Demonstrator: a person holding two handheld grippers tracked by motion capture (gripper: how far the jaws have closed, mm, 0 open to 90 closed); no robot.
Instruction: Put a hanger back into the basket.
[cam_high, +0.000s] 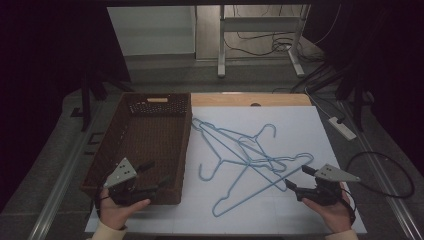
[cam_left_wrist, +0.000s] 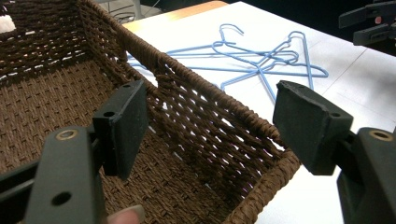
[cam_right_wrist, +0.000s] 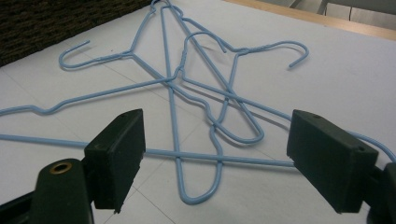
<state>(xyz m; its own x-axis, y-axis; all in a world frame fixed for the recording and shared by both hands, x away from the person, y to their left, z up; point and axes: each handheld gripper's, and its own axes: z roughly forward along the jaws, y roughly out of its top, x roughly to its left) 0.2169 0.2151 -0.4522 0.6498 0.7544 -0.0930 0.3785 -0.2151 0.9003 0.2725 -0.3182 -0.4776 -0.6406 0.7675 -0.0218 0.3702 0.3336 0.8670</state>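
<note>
A tangle of light-blue wire hangers (cam_high: 245, 160) lies on the white table (cam_high: 300, 125), in the middle and towards the right, just right of a brown woven basket (cam_high: 125, 145) that stands on the table's left side. How many hangers make up the pile is hard to tell, as their wires cross one another. The left gripper (cam_high: 157, 176), held in the person's left hand (cam_high: 117, 210) at the near left, hovers over the basket's near right corner; in the left gripper view its jaws stand wide apart on either side of the basket's right wall (cam_left_wrist: 205, 112), with nothing clasped between them. The right gripper (cam_high: 297, 179), held in the right hand (cam_high: 332, 212) at the near right, points left towards the hangers; in the right gripper view its jaws are spread wide with a long straight hanger wire (cam_right_wrist: 210, 157) running across behind the gap, and the pads press on nothing. The nearest hanger ends lie close to the right gripper's tips.
</note>
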